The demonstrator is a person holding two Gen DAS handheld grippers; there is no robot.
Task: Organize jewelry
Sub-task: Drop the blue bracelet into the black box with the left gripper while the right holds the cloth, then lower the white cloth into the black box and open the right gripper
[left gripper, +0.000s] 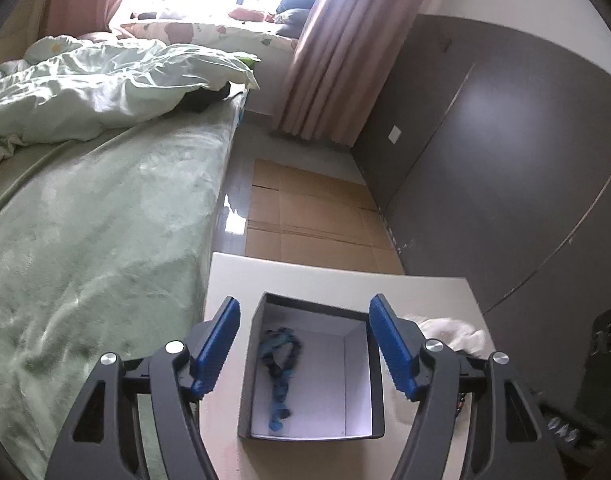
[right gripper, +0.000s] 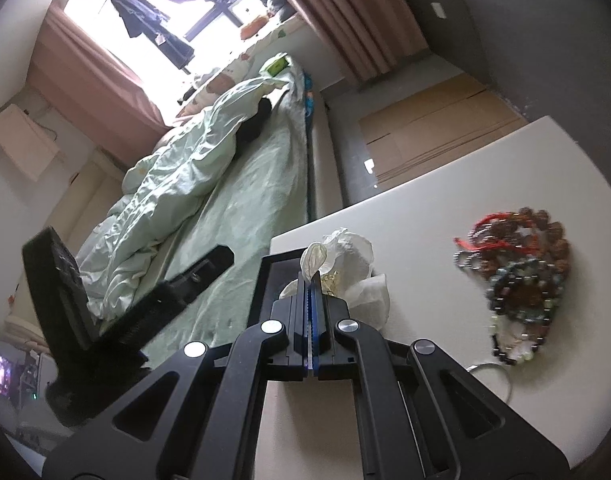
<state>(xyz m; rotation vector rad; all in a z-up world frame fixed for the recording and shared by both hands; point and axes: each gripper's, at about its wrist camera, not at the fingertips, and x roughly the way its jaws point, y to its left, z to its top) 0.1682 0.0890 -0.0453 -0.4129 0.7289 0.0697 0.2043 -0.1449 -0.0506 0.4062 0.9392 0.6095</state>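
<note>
The left gripper (left gripper: 303, 342) had its jaws spread wide and grasping nothing; they stood above an open box (left gripper: 313, 434), one blue pad (left gripper: 215, 350) over each side wall, touching neither. No earlier view allows more to be said of them. The right gripper (right gripper: 311, 280) had its jaws clenched together. A pale, translucent leaf-shaped piece (right gripper: 314, 260) rose from between the tips, and appeared to be pinched there; whether the pads truly pressed on it cannot be told.

Count of items: one dark box with a white lining, holding one blue beaded strand (left gripper: 279, 372) that lay looped on the box floor. One crumpled white tissue (right gripper: 353, 256) lay just beside the box, with a fine gold chain (right gripper: 333, 280) partly visible against it. One heap of beaded bracelets (right gripper: 517, 272) lay well apart from the tissue on the same surface; the heap was blurred, so the number of strands cannot be told, though red cord, brown beads and dark beads were distinguishable. One thin metal ring (right gripper: 491, 378) lay at the near edge of the heap.

The surface (left gripper: 345, 280) was a white tabletop standing against a bed (left gripper: 85, 240) covered in pale green bedding. Flattened cardboard (left gripper: 305, 208) lay on the floor beyond it. Pink curtains (left gripper: 333, 60) framed a bright window, and a dark grey wardrobe (left gripper: 505, 160) lined the side wall.
</note>
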